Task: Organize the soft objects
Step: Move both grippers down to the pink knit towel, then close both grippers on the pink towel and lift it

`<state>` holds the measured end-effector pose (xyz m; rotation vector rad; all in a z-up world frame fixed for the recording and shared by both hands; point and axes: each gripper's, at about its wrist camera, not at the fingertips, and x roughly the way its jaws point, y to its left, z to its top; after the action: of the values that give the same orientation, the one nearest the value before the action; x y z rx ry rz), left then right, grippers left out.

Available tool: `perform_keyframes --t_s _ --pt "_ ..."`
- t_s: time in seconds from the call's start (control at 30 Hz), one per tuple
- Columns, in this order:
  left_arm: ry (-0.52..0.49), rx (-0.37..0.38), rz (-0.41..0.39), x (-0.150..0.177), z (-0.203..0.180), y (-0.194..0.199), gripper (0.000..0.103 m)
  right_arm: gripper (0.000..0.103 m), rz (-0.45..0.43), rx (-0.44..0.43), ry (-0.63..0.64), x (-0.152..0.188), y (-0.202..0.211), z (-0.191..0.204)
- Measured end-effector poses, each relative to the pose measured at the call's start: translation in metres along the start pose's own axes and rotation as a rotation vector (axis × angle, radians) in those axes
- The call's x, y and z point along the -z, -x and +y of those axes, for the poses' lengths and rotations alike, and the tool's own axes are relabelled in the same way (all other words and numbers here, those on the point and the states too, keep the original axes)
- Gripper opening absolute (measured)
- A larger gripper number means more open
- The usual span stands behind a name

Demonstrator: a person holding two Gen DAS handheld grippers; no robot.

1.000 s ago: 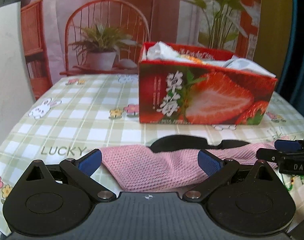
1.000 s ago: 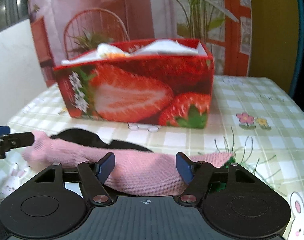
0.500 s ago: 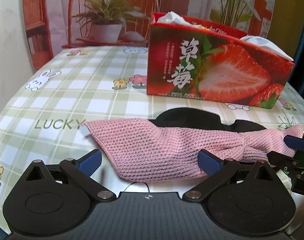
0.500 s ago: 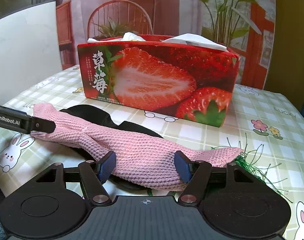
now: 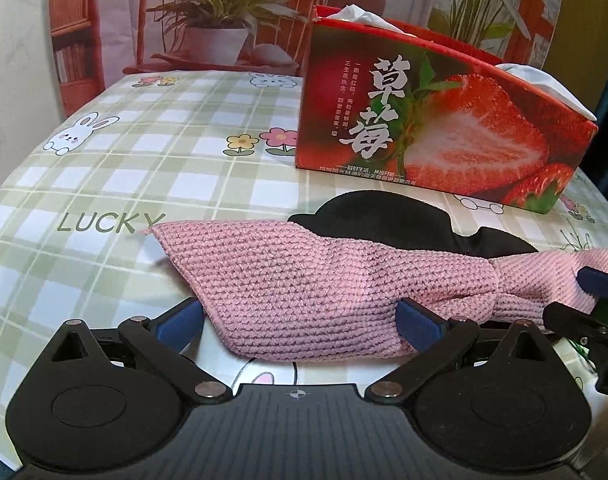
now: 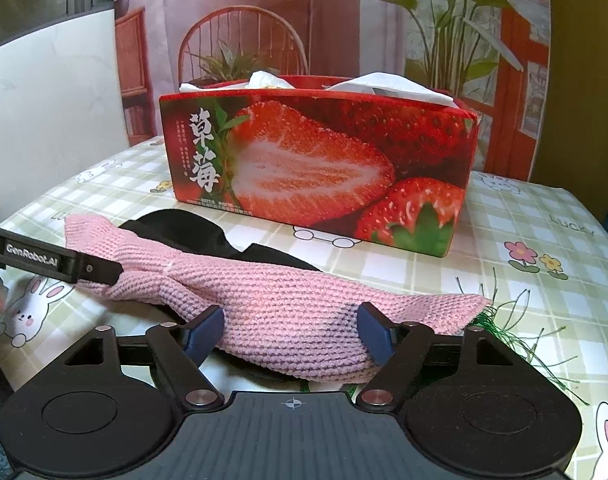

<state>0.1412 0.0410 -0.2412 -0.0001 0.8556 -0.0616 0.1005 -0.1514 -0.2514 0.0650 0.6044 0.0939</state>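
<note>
— What colour is the knit piece [image 5: 304, 280]?

— Pink all over, in a ribbed stitch. The cloth [image 5: 384, 216] under it is plain black.

— And the box [image 6: 316, 164]?

— Red, printed with strawberries, one cut open to show pale flesh, plus white lettering and green leaves.

— The bench [image 5: 124, 168] cover?

— Green-and-white check with white rabbits, pink and yellow flowers, and "LUCKY" in green. Both claws are black with blue pads [image 6: 202, 330].

The pink knitted cloth [image 5: 304, 280] looks coarse and matt. The strawberry-printed cardboard box [image 6: 316, 172] is glossy, the checked tablecloth [image 5: 144, 168] smooth with a slight sheen.
</note>
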Motion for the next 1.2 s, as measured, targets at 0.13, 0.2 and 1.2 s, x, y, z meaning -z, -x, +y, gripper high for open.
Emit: perform_keyframes --t_s 0.13,0.2,1.2 --pt "-0.003 -0.001 -0.007 0.002 -0.001 0.001 0.103 0.076 -0.017 0.013 -0.010 -0.003 0.006 0.002" --pt "-0.008 -0.001 -0.009 0.003 -0.001 0.001 0.103 0.076 -0.025 0.025 -0.019 -0.004 0.010 0.000" --pt "-0.035 0.103 -0.016 -0.007 0.006 0.011 0.052 0.074 -0.014 0.073 -0.081 -0.005 0.015 -0.012"
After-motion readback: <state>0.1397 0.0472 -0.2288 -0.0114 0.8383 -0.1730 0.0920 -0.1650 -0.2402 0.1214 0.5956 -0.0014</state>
